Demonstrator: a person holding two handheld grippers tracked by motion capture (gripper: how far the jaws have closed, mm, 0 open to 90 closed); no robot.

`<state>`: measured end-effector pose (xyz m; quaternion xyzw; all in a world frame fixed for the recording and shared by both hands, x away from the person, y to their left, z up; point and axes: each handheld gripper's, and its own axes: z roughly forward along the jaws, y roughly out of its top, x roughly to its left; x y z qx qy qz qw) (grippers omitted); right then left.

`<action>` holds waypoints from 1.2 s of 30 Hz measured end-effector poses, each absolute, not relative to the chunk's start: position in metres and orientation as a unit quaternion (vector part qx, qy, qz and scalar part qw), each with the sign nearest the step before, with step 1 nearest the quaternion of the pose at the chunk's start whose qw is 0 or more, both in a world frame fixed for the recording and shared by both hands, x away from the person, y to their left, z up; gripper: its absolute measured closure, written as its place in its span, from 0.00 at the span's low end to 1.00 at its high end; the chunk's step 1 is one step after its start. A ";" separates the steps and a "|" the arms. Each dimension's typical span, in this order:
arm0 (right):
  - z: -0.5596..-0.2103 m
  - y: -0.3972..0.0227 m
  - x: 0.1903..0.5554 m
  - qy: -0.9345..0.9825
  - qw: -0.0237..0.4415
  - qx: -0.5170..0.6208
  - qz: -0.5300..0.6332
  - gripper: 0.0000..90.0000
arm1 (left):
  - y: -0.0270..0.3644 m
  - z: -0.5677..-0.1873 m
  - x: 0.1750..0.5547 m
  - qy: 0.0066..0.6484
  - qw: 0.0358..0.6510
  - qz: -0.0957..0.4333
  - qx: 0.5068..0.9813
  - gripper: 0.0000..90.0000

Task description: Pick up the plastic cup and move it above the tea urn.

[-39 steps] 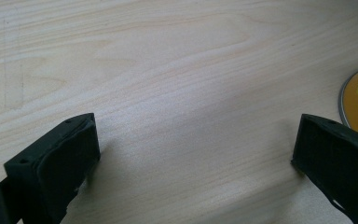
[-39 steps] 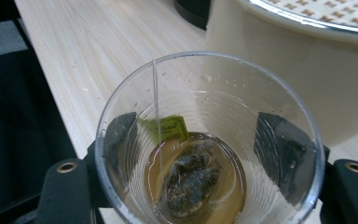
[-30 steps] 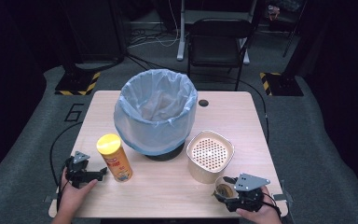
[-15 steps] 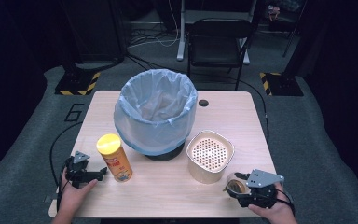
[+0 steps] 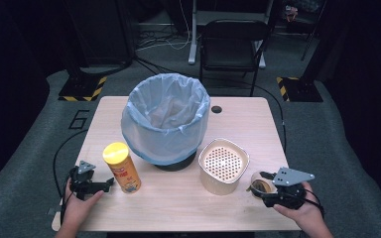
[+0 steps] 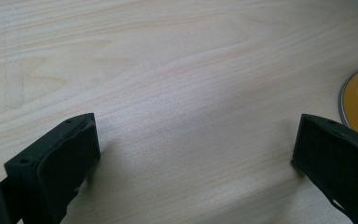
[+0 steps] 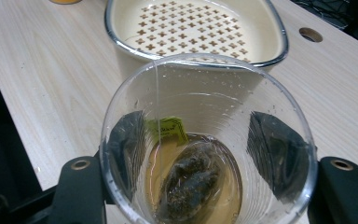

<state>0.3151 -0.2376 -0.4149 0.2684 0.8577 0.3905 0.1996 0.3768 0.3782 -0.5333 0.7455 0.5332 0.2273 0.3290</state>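
One clear plastic cup [image 7: 209, 140] holding tea and a teabag [image 7: 189, 179] now sits clamped in my right gripper [image 7: 205, 154], whose jaws have just been closing, beside the cream perforated strainer bowl [image 5: 223, 164]; lifting can begin. Left gripper [image 6: 200, 158] rests released.

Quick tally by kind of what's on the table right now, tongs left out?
Bins with blue liner: 1
Yellow-lidded chip cans: 1
Cream strainer containers: 1
Clear cups with tea bag and some tea: 1
Total: 4
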 end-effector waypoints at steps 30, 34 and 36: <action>-0.386 -0.255 0.367 0.841 0.227 0.288 0.399 0.38 | 0.378 -0.533 0.377 0.533 0.329 0.227 0.746 0.00; -0.387 -0.258 0.375 0.843 0.230 0.292 0.388 0.39 | 0.379 -0.533 0.377 0.532 0.327 0.228 0.747 0.00; -0.386 -0.260 0.382 0.844 0.235 0.289 0.386 0.39 | 0.378 -0.533 0.377 0.533 0.329 0.227 0.745 0.00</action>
